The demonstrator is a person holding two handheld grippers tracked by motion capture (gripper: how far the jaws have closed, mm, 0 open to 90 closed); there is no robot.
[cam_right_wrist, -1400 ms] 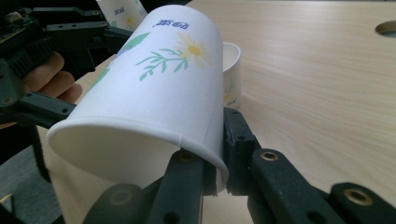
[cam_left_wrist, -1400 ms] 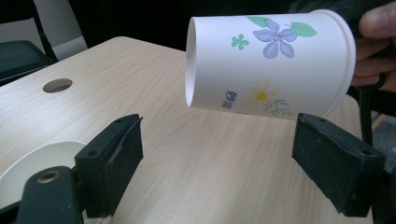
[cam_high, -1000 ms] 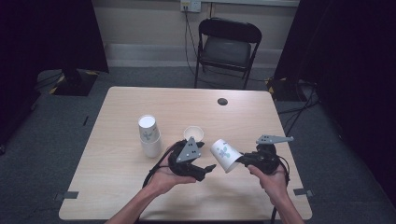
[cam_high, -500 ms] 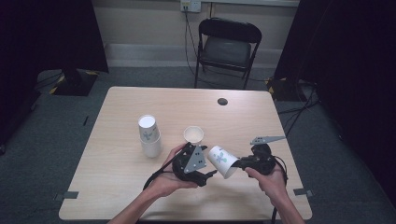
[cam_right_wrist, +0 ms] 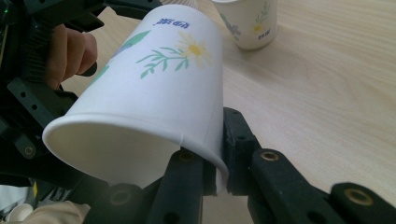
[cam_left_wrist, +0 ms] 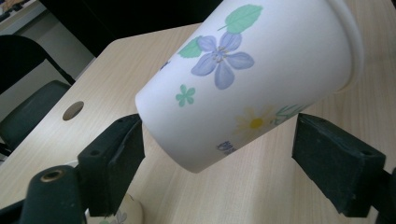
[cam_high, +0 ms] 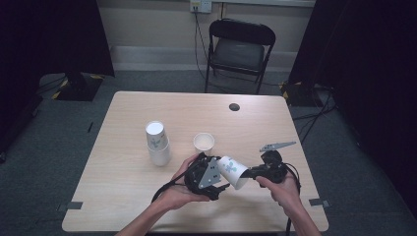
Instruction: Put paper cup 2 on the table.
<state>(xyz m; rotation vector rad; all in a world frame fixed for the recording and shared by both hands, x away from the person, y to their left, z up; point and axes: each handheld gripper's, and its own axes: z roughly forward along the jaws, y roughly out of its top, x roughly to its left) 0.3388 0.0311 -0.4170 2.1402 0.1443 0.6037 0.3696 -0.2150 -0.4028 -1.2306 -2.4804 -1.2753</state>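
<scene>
Off to the left of both tongs a stack of cups [cam_high: 157,145] stood upright on the table [cam_high: 118,177]. The left gripper [cam_high: 212,176] was wide open, its jaws either side of the flowered paper cup's [cam_high: 233,171] base end; one jaw lay close against it, the other stood apart. Just beyond it sat a single cup [cam_high: 203,142]. The right gripper [cam_high: 252,173] was closed on the flowered cup's rim, one jaw inside, one outside, holding it tipped on its side above the table.

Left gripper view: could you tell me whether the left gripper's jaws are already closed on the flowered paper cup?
No, the flowered paper cup lies between the left gripper's open jaws, with a clear gap at the right jaw.
</scene>
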